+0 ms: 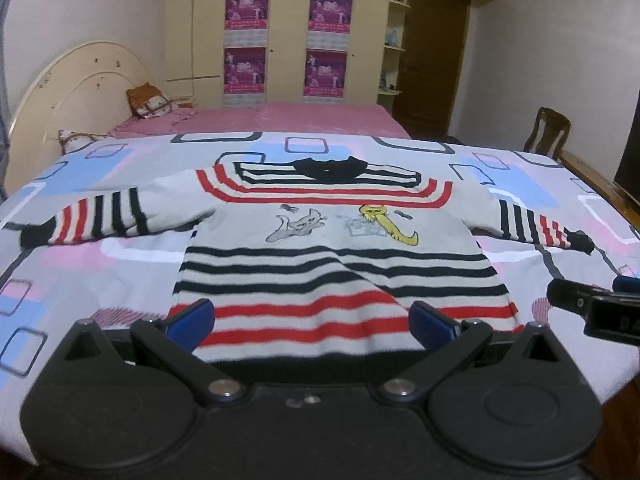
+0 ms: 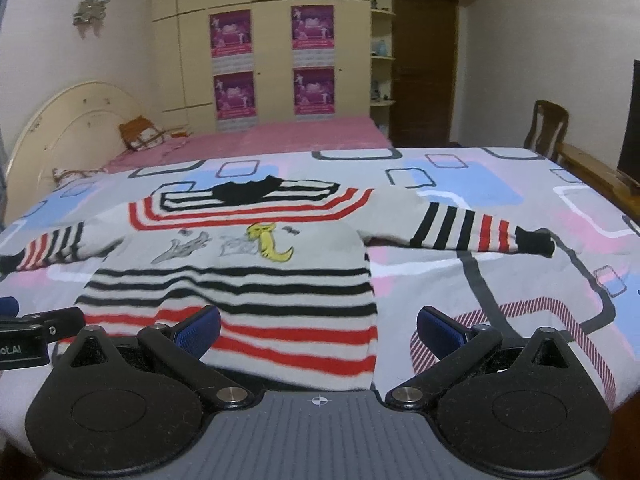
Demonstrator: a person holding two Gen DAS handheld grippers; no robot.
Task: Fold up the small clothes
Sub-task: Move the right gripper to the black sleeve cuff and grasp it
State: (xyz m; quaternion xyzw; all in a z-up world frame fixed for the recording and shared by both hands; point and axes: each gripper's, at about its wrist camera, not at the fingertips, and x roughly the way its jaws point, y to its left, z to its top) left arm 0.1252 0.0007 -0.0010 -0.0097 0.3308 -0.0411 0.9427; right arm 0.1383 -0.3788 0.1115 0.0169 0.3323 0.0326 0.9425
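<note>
Left wrist view showed the striped sweater [image 1: 336, 264] flat on the bed [image 1: 120, 264], unfolded; both grippers' fingers [image 1: 190, 318] gaped wide, empty. Next, I'd judge, grasp the hem.

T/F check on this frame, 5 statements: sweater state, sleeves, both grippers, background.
1. The sweater lies spread flat on the patterned sheet. True.
2. Both sleeves are folded across the chest. False: the left sleeve and right sleeve stretch outward.
3. The left gripper is open at the hem. True.
4. The right gripper is shut on a cuff. False: it is open, holding nothing.
5. The wardrobe bears no posters. False: four purple posters hang on it.
</note>
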